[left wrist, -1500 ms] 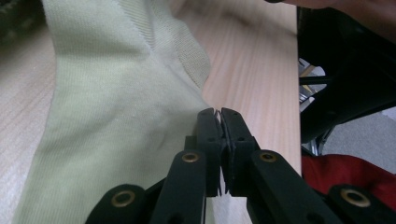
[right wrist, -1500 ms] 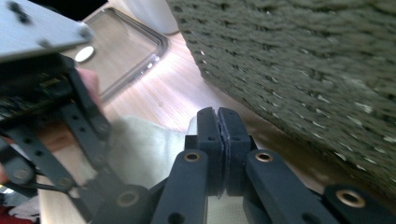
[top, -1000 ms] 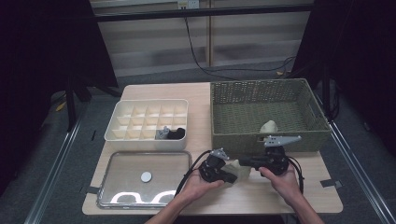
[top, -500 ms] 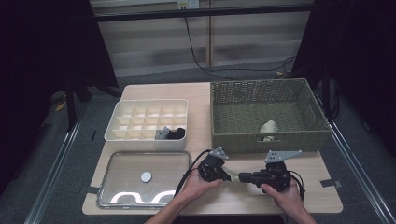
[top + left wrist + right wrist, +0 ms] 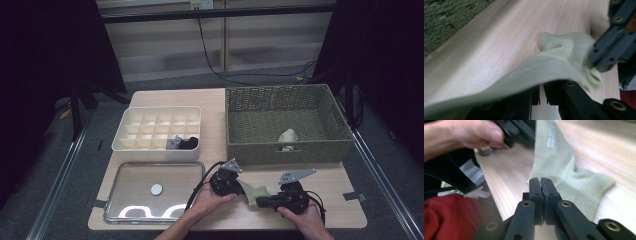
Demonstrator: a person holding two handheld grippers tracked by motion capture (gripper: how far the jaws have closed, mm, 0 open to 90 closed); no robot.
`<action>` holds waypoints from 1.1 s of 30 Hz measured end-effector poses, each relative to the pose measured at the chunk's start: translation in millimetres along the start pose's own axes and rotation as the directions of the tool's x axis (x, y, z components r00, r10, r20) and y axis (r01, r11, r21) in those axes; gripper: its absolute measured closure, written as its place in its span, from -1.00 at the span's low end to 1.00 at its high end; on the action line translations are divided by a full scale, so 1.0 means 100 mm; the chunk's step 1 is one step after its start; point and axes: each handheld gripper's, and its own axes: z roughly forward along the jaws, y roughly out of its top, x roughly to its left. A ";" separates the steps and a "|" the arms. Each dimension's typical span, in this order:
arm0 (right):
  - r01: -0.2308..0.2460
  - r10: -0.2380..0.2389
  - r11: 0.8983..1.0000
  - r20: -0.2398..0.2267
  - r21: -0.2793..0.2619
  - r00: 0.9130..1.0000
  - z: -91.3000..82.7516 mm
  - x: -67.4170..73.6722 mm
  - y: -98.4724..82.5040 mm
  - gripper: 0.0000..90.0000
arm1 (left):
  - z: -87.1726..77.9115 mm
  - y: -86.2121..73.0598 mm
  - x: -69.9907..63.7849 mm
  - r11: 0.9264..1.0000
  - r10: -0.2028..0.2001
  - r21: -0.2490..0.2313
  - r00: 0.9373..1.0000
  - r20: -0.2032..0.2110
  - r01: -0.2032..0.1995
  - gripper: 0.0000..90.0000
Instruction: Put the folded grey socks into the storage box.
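Near the table's (image 5: pixel 165 97) front edge, 2 grippers, left (image 5: pixel 239 188) and right (image 5: pixel 260 201), each clamp the sock (image 5: pixel 251 191); the left's jaws have just been easing, risking slippage.

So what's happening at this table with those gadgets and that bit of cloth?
A person holds a pale green sock stretched between two tools above the wooden table. The right hand-held gripper is clamped on one end; the left hand-held gripper has the other end across its jaws, which have just been opening slightly. A second sock lies in the wicker basket, and dark socks sit in the divided box.
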 end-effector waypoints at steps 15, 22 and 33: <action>-0.008 0.006 0.999 0.035 0.050 0.999 0.03 -0.06 -0.04 0.74 | -0.35 -0.13 -0.05 1.000 0.007 -0.020 1.000 0.026 -0.006 0.70; -0.012 0.011 0.999 0.023 0.030 1.000 0.01 -0.05 -0.03 0.71 | -0.58 -0.25 -0.07 1.000 0.011 -0.020 1.000 0.023 -0.011 0.70; -0.023 0.022 1.000 0.045 0.021 0.999 -0.01 -0.08 -0.02 0.79 | -0.78 -0.43 0.00 0.999 -0.027 -0.034 1.000 0.001 0.027 0.70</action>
